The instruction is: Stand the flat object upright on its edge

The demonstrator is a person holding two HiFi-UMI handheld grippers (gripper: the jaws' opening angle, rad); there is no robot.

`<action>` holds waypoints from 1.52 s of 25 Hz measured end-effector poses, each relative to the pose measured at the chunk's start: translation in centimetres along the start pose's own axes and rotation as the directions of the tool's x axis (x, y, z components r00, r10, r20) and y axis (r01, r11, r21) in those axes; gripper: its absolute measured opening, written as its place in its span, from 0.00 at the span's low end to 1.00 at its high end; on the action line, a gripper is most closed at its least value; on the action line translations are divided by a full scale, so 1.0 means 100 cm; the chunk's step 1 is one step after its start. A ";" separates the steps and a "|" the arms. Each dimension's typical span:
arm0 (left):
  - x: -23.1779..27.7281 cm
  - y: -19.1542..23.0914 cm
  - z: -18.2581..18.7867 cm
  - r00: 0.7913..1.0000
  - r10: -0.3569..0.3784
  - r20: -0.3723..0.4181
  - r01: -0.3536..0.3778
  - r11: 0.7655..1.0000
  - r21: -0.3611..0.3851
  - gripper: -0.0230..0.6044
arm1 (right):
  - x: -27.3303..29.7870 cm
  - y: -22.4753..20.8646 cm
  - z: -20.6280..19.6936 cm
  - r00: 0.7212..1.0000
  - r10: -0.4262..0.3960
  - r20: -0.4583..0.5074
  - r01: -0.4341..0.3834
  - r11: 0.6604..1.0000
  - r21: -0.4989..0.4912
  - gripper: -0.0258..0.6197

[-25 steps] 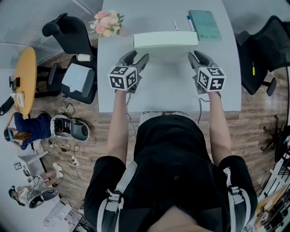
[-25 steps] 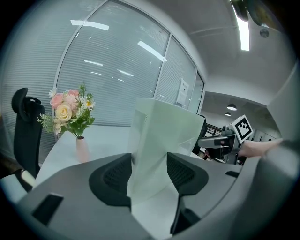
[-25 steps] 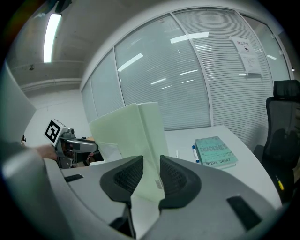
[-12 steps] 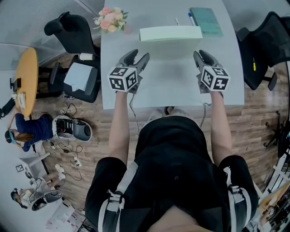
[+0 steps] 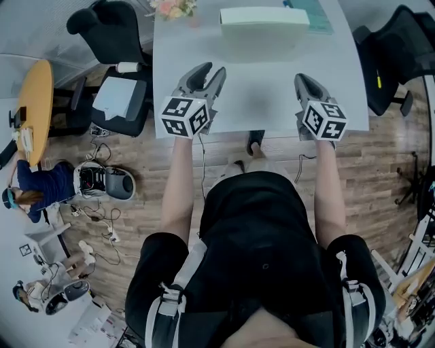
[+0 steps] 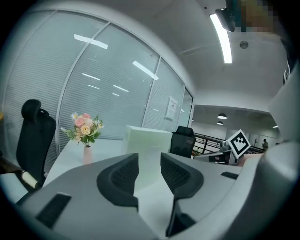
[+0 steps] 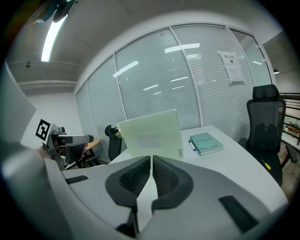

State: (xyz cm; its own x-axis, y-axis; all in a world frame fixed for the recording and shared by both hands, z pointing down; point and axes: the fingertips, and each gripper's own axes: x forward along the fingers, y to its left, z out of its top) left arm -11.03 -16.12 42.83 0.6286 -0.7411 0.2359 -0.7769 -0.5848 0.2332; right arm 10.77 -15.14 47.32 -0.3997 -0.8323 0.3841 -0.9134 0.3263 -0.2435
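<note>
The flat object, a pale green board, stands upright on its long edge at the far end of the white table. It also faces both gripper views. No gripper touches it. My left gripper hovers near the table's front left edge. Its jaws are closing, with a gap still between the pads and nothing in it. My right gripper is at the front right. Its jaws are closing too, the pads nearly meeting on nothing.
A vase of pink flowers stands at the far left corner. A teal book and a pen lie at the far right. Black office chairs flank the table. The table's near edge runs just under the grippers.
Both grippers have drawn back from the upright board toward the table's near edge. Both pairs of jaws have narrowed, the right almost to touching.
</note>
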 end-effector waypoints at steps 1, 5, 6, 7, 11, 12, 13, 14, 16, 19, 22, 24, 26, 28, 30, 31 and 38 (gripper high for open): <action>-0.010 -0.004 0.002 1.000 0.002 0.014 -0.002 1.000 0.002 0.28 | -0.009 0.008 -0.001 1.000 0.000 0.007 0.000 1.000 0.000 0.08; -0.047 -0.026 0.006 0.998 -0.008 0.055 0.008 1.000 0.006 0.18 | -0.049 0.039 0.002 0.999 0.007 0.053 -0.006 1.000 -0.017 0.07; -0.057 -0.032 0.005 0.998 -0.011 0.061 0.011 1.000 0.005 0.18 | -0.059 0.046 0.004 0.998 0.009 0.067 -0.008 1.000 -0.020 0.07; -0.066 -0.038 0.005 0.998 -0.015 0.064 0.014 1.000 0.005 0.17 | -0.070 0.054 0.006 0.996 0.012 0.083 -0.010 1.000 -0.023 0.07; -0.102 -0.060 0.002 0.996 -0.036 0.077 0.036 0.999 0.004 0.14 | -0.112 0.087 0.017 0.988 0.026 0.152 -0.022 0.999 -0.027 0.07; -0.109 -0.066 0.001 0.996 -0.041 0.082 0.041 0.999 -0.001 0.14 | -0.122 0.094 0.018 0.985 0.031 0.169 -0.027 0.999 -0.028 0.07; -0.115 -0.071 0.001 0.995 -0.045 0.088 0.046 0.999 -0.004 0.12 | -0.132 0.100 0.021 0.982 0.035 0.185 -0.029 0.999 -0.031 0.07; -0.120 -0.078 0.002 0.994 -0.049 0.095 0.050 0.999 -0.005 0.11 | -0.141 0.104 0.023 0.979 0.034 0.200 -0.027 0.999 -0.039 0.07; -0.128 -0.091 0.006 0.992 -0.061 0.111 0.062 0.998 -0.004 0.10 | -0.156 0.108 0.030 0.973 0.023 0.231 -0.008 0.998 -0.064 0.07; -0.144 -0.109 0.013 0.987 -0.083 0.137 0.086 0.996 -0.017 0.09 | -0.178 0.114 0.036 0.961 0.010 0.278 0.012 0.997 -0.077 0.07; -0.156 -0.126 0.021 0.978 -0.113 0.173 0.115 0.993 -0.004 0.09 | -0.195 0.119 0.044 0.951 0.018 0.309 0.001 0.998 -0.060 0.06; -0.161 -0.135 0.025 0.970 -0.133 0.202 0.136 0.991 -0.002 0.09 | -0.202 0.124 0.047 0.950 0.038 0.309 -0.011 0.996 -0.090 0.06; -0.162 -0.138 0.023 0.973 -0.114 0.203 0.120 0.993 -0.015 0.09 | -0.208 0.127 0.048 0.951 0.058 0.305 -0.023 0.993 -0.115 0.06; -0.160 -0.138 0.019 0.980 -0.078 0.186 0.084 0.996 -0.024 0.09 | -0.214 0.127 0.049 0.950 0.067 0.305 -0.032 0.992 -0.120 0.06; -0.160 -0.137 0.018 0.981 -0.071 0.180 0.080 0.996 -0.045 0.09 | -0.217 0.127 0.049 0.951 0.069 0.302 -0.033 0.992 -0.121 0.06; -0.162 -0.138 0.018 0.980 -0.077 0.182 0.089 0.994 -0.057 0.09 | -0.218 0.128 0.049 0.952 0.070 0.299 -0.034 0.992 -0.124 0.06; -0.168 -0.140 0.014 0.973 -0.102 0.210 0.127 0.986 -0.110 0.09 | -0.221 0.131 0.038 0.960 0.065 0.271 -0.030 0.991 -0.129 0.06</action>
State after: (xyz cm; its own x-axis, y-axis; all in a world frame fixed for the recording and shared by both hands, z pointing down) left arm -10.79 4.08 34.23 0.6830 -0.7304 0.0080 -0.6825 -0.6342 0.3632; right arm 7.88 5.78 32.24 -0.4221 -0.8996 0.1121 -0.9032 0.4066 -0.1377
